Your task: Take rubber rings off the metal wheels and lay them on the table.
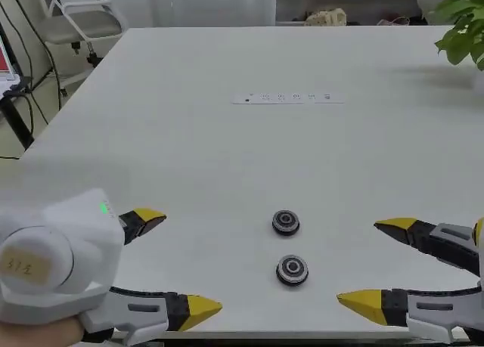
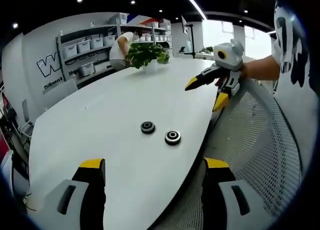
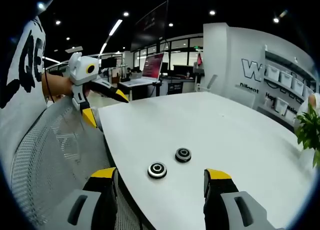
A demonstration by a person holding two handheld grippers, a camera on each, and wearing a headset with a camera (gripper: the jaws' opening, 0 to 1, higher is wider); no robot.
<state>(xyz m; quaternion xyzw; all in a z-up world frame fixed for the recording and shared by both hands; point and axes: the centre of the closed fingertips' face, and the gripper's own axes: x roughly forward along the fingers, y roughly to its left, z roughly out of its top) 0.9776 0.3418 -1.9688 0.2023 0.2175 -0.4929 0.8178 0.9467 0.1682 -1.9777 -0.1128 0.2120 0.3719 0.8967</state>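
Before you the white table (image 1: 189, 143) stretches away, a power strip (image 1: 287, 98) at upper centre. A green plant (image 1: 463, 29) sits upper right, a white chair (image 1: 76, 10) upper left; shelves of bins (image 2: 87, 45) line the wall.

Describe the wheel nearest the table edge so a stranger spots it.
On the white table, two small wheels lie by the person's edge. The near wheel is closest to that edge. Its hub ring looks brighter than on the far wheel.
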